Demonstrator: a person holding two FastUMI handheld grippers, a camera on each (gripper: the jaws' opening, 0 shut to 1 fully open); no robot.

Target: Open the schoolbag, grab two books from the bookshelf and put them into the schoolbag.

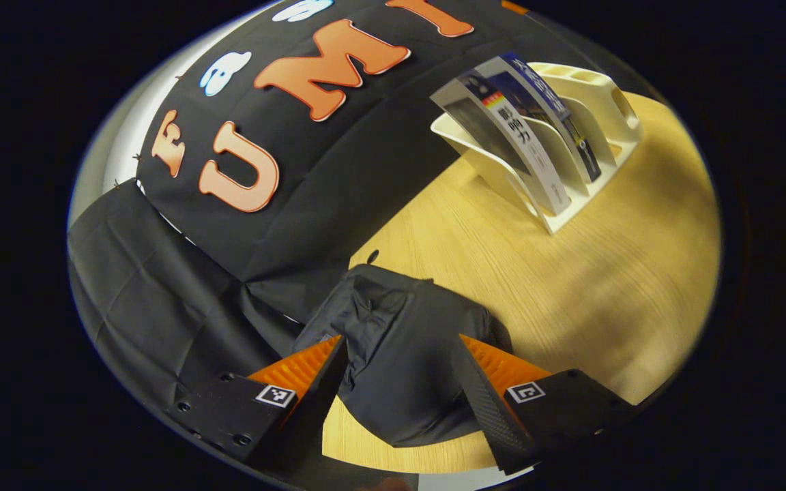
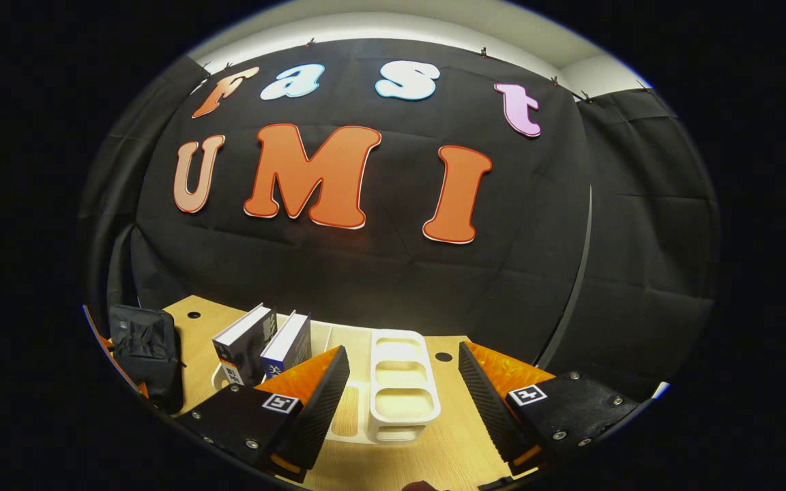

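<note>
A black schoolbag stands on the wooden table, right in front of my left gripper. That gripper is open, one finger on each side of the bag's top, and I cannot tell whether they touch it. A white bookshelf at the far right holds two leaning books. In the right gripper view the same bookshelf lies just ahead of my open right gripper. Its two books lean to the left, and the schoolbag stands at the far left.
Black cloth walls close off the table's back and sides. Small round holes are set into the tabletop near the back. Bare wood stretches between the bag and the bookshelf.
</note>
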